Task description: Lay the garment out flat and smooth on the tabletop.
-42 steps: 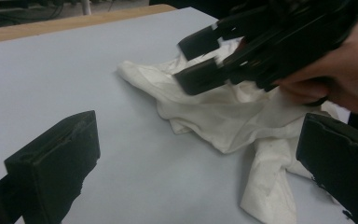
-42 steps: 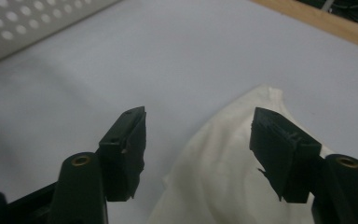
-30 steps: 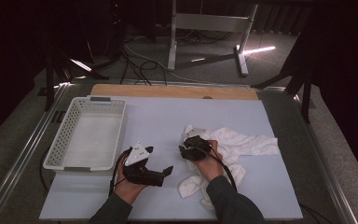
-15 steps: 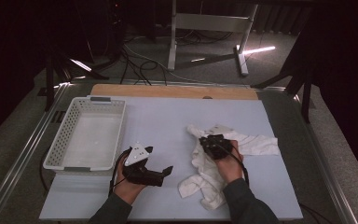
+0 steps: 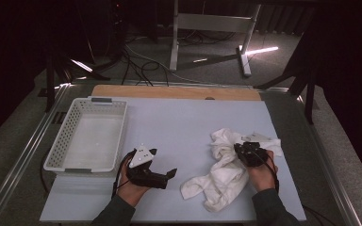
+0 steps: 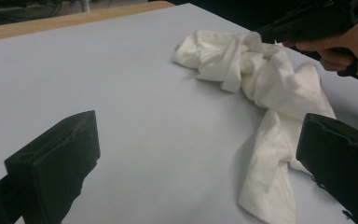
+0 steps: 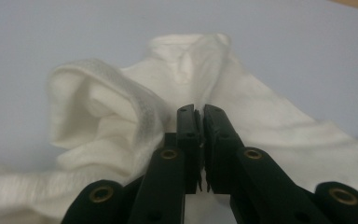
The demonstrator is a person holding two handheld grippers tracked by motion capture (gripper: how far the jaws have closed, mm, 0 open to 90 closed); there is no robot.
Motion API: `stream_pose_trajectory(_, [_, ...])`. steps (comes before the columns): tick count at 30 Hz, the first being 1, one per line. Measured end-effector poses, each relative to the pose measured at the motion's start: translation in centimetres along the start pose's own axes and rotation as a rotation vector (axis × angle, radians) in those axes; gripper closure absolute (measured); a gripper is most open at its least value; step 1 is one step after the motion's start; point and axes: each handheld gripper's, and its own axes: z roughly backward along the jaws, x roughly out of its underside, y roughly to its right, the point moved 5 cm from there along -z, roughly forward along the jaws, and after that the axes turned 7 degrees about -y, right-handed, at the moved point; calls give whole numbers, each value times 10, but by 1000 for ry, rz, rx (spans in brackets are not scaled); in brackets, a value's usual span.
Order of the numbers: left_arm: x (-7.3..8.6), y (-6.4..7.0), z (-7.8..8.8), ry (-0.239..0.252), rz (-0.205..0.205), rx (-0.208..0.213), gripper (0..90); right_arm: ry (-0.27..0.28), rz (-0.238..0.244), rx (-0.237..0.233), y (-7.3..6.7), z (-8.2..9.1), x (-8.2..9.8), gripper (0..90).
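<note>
A crumpled white cloth (image 5: 224,174) lies on the right part of the pale table surface (image 5: 184,117). My right gripper (image 5: 239,149) is shut on a fold of that cloth at its upper right, and cloth (image 7: 102,116) bulges around the closed jaws of the right gripper (image 7: 199,112). My left gripper (image 5: 164,162) rests open on the table to the left of the cloth, pointing toward it with nothing between its jaws. In the left gripper view, the left gripper (image 6: 200,123) spans bare table, with the cloth (image 6: 261,74) just beyond its right jaw and the right gripper (image 6: 317,18) above it.
A white slotted basket (image 5: 56,150) stands empty at the table's left side. A wooden strip (image 5: 169,92) runs along the far edge. Beyond it, metal stand legs (image 5: 176,42) and cables (image 5: 141,61) lie on a dark floor.
My right gripper has moved to the right, dragging the cloth with it, so the cloth bunched up and stretched toward the front. The left gripper stayed put.
</note>
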Motion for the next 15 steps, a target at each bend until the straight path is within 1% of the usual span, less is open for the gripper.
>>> stream_pose_trajectory(2, [0, 0, 0, 2, 2, 1, 5, -10, -21, 13, 9, 1, 5, 854])
stream_pose_trajectory(3, [0, 0, 0, 2, 2, 2, 5, -13, -34, 13, 13, 2, 7, 850])
stream_pose_trajectory(4, [0, 0, 0, 1, 2, 1, 5, -18, -37, 6, 16, 3, 7, 837])
stream_pose_trajectory(5, [0, 0, 0, -1, 1, 2, 4, -11, -46, -8, 17, 5, 7, 776])
stream_pose_trajectory(6, [0, 0, -1, -2, 0, 2, 4, 0, -46, -13, 18, 8, 5, 685])
stream_pose_trajectory(8, [0, 1, -2, -2, 3, 4, 4, 35, -48, -7, 17, 15, -1, 571])
stream_pose_trajectory(9, [0, 1, -2, -2, 2, 3, 4, 55, -55, -9, 15, 20, -5, 522])
stream_pose_trajectory(10, [0, 1, -2, -4, 1, 4, 4, 77, -44, -12, 14, 24, -9, 495])
stream_pose_trajectory(11, [0, 1, -2, -4, 0, 4, 4, 99, -44, -21, 11, 28, -13, 475])
stream_pose_trajectory(13, [0, 2, -2, -4, -2, 4, 4, 139, -12, -53, 2, 34, -22, 453])
stream_pose_trajectory(15, [0, 1, -2, -3, -1, 3, 5, 153, 29, -76, -10, 36, -29, 434])
